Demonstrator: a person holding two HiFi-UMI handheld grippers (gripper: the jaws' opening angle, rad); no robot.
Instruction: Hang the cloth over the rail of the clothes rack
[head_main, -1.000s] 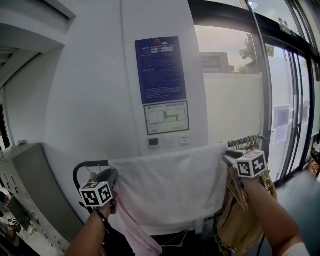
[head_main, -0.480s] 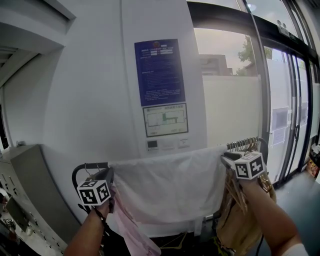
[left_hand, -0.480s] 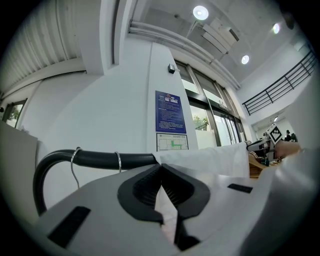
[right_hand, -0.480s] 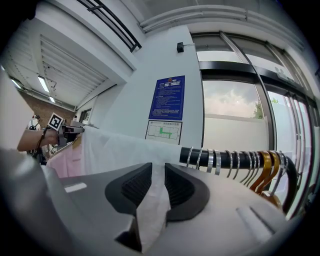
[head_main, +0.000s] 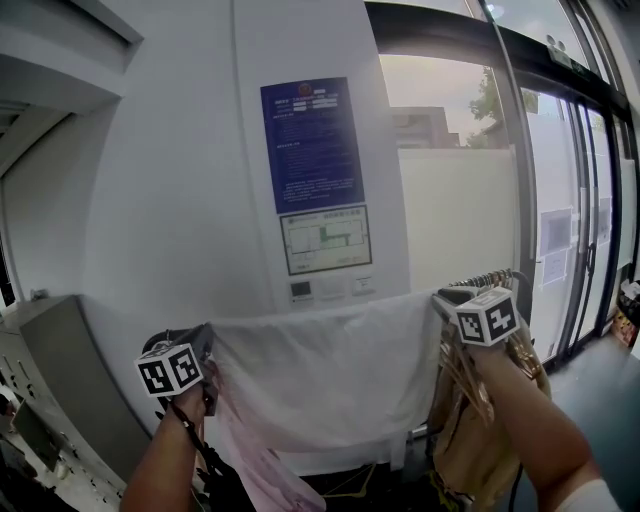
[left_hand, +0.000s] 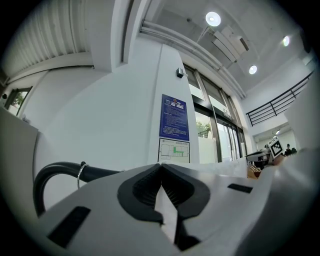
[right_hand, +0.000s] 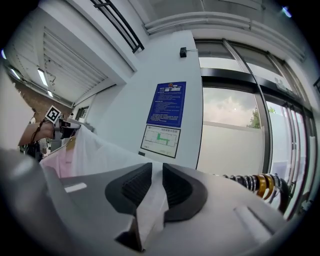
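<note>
Head view: a white cloth (head_main: 330, 380) hangs stretched between two claws, level with the clothes rack's rail (left_hand: 60, 171). The left claw (left_hand: 161, 187) and right claw (right_hand: 152, 187) each pinch a top corner. Draping it over the rail and letting go appear to remain.

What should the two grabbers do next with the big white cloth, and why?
Probably carry it a little forward across the black metal rail, then lower it. The left gripper and the right gripper each pinch a top corner of the white cloth. It is stretched flat between them at about rail height, so it looks ready to drape.
</note>
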